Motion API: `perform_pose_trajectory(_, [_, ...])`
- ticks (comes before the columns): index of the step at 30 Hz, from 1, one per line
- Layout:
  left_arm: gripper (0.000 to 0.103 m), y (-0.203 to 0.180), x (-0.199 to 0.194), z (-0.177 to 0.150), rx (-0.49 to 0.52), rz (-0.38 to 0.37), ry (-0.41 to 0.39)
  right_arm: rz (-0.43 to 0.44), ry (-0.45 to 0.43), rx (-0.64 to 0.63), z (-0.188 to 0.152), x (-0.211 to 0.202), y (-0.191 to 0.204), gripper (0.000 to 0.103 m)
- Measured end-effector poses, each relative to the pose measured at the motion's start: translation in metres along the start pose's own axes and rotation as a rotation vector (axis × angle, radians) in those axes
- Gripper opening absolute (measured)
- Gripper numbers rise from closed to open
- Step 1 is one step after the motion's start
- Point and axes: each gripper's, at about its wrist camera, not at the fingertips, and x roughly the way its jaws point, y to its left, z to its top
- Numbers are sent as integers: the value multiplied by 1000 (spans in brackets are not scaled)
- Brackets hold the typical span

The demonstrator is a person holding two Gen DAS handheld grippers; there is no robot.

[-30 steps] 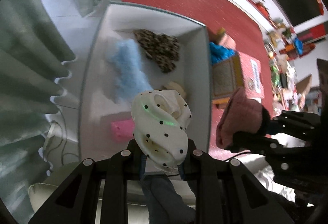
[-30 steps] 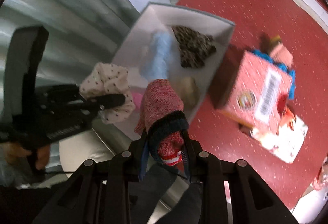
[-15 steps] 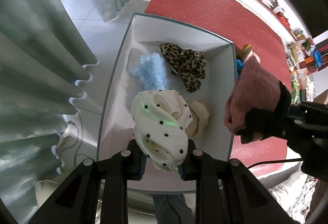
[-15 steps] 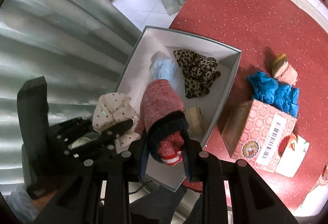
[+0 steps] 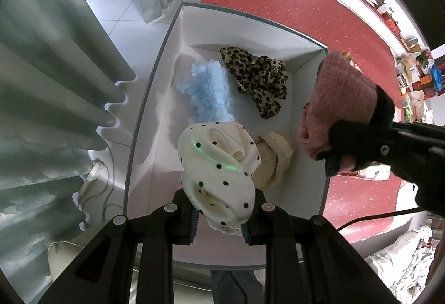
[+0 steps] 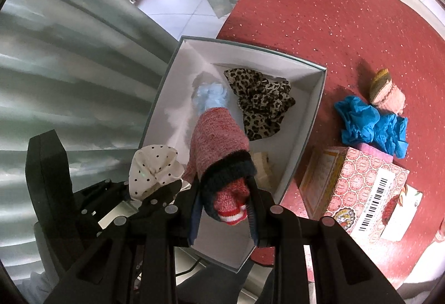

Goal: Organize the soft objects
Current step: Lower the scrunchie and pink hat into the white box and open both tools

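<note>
My left gripper (image 5: 219, 209) is shut on a cream polka-dot scrunchie (image 5: 217, 173) and holds it above the near end of a white box (image 5: 250, 23). My right gripper (image 6: 225, 201) is shut on a red knitted sock with a dark cuff (image 6: 219, 142), also over the box (image 6: 308, 126); the sock shows at the right of the left wrist view (image 5: 342, 106). Inside the box lie a fluffy light-blue piece (image 5: 205, 92), a leopard-print scrunchie (image 5: 258, 81) and a beige scrunchie (image 5: 275, 159).
On the red carpet (image 6: 319, 12) right of the box lie crumpled blue fabric (image 6: 367, 123), a pink-and-yellow knitted piece (image 6: 386, 92) and a patterned pink carton (image 6: 361, 187). Grey-green curtains (image 5: 50, 81) hang at the left. A cable (image 5: 108, 192) runs beside the box.
Both grippers have moved left over the white box, each still holding its item. The box contents now sit more centrally under them, and the pink item seen earlier is hidden.
</note>
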Motion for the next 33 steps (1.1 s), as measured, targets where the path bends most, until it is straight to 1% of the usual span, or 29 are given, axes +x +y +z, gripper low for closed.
perform_pose_trajectory(11, [26,-1,3,-1,16,23,4,-9,19,-3,0,7,0,29])
perform_pose_trajectory(33, [26,1,12,-2,29,31,30,-18,47,9,1,16,0,29])
